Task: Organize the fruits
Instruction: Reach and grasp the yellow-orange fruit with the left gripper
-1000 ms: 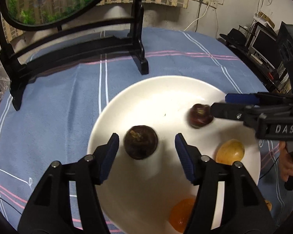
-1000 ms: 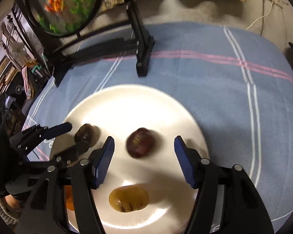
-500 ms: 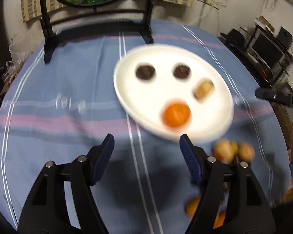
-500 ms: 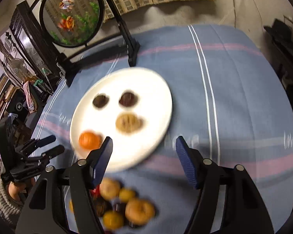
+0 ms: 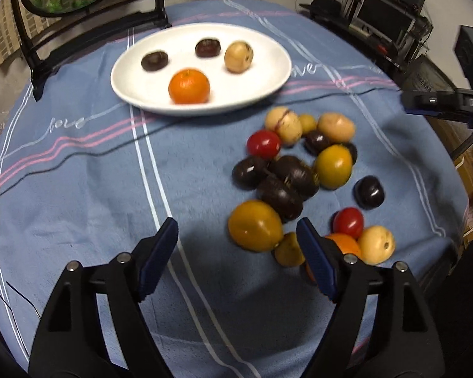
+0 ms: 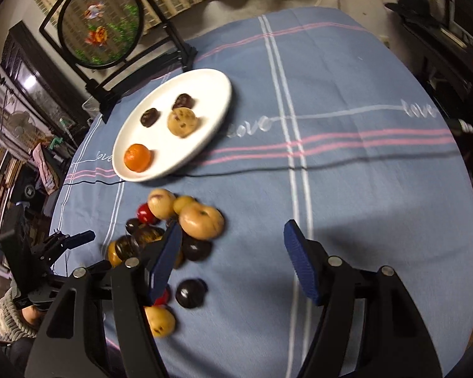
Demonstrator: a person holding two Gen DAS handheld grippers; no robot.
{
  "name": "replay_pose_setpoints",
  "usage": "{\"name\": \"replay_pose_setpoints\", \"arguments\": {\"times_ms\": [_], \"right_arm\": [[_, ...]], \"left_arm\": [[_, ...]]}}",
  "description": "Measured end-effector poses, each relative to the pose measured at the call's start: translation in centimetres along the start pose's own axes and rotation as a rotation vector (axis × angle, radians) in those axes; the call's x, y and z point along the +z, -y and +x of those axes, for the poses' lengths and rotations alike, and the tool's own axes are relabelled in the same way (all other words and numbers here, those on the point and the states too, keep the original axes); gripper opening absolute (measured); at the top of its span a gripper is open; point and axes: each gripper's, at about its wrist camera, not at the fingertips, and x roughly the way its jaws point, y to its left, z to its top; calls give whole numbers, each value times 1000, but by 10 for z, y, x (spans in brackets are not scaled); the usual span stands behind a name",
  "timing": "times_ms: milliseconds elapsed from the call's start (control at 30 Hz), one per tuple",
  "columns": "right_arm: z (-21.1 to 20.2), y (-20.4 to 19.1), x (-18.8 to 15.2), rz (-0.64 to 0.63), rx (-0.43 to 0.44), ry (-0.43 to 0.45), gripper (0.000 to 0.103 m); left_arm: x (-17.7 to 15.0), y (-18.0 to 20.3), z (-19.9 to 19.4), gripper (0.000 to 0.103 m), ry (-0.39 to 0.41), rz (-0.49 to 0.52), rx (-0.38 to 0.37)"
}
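Both grippers hover over a blue tablecloth (image 5: 78, 189) w/ nothing between the pads. Left gripper (image 5: 238, 255): jaws apart, just been opening, above bare cloth beside the loose fruit pile (image 5: 302, 170). Right gripper (image 6: 233, 260): jaws apart & empty, its left pad in front of the pile. White plate (image 5: 268, 72) sits beyond the pile, holding an orange (image 5: 189, 85), a tan fruit (image 5: 238, 56) & two dark fruits (image 5: 154, 60).

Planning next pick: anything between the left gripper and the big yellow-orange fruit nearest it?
Nothing visible: left gripper is open and empty over bare blue cloth; the large yellow-orange fruit lies just ahead, small yellow fruit touching it.
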Motion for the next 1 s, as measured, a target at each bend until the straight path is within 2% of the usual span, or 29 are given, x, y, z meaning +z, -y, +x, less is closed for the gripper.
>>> {"name": "replay_pose_setpoints", "arguments": {"times_ms": [133,200,367,500,600,867,1000], "right_arm": [[-7,12,-6,61,7,10,68],[-10,14,-6,68,9,17,68],[-14,11,-8,57,14,28,68],[-13,11,-7,58,21,26,68],[-10,8,-5,48,27,16,68],[-6,1,-5,13,26,-6,68],[-7,3,-7,25,21,-6,68]], "left_arm": [[-1,-1,15,83,-22,-3,9],[1,-5,16,87,-13,-9,46],[-11,-32,7,86,-19,-76,130],[-25,-55,-10,84,16,-172,102],[-26,-59,-11,84,31,-181,106],[4,-65,7,84,65,-192,127],[21,-86,16,77,67,-253,124]]}}
